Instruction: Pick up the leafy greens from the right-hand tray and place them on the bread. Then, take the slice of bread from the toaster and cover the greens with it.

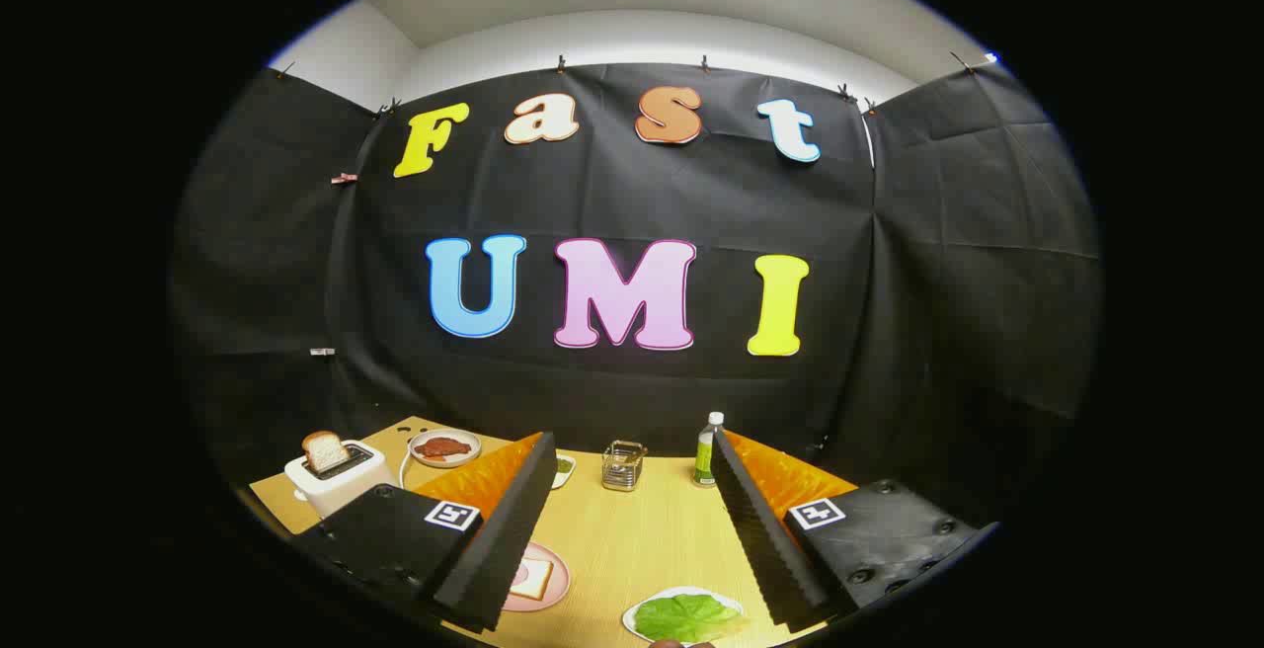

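My gripper [632,529] is open, its two black fingers spread wide over the wooden table with nothing between them. Leafy greens [686,616] lie on a white plate [634,620] low between the fingers, closer to the right finger [765,529]. A slice of bread [533,579] rests on a pink plate [555,591], partly hidden behind the left finger [504,529]. Beyond the left finger stands a white toaster [336,480] with a bread slice [324,450] sticking up out of its slot.
A plate with something red-brown [444,447] sits behind the toaster. Farther back on the table [642,539] are a small wire-and-glass holder [623,465], a small dish [564,468] and a green-labelled bottle [707,450]. Black cloth walls close the booth.
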Action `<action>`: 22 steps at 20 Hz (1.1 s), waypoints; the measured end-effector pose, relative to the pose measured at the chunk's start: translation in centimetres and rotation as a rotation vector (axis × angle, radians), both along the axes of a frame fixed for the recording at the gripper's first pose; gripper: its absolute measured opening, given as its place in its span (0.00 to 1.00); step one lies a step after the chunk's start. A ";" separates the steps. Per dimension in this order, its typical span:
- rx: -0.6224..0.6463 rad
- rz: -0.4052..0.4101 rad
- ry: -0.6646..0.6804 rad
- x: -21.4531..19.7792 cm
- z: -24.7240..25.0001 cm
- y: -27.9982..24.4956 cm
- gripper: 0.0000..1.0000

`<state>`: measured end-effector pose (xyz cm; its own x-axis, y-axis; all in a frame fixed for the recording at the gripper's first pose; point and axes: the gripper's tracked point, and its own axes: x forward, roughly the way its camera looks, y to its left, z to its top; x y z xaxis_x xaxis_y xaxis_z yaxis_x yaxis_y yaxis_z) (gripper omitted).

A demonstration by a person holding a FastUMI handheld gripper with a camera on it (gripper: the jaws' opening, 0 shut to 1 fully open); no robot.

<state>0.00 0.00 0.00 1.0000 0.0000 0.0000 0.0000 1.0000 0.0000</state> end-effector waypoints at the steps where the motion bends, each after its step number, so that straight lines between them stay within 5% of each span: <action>1: -0.003 -0.001 0.003 -0.1 -0.2 0.0 0.97; 22: -0.047 -0.015 0.117 0.3 -4.8 -3.3 0.98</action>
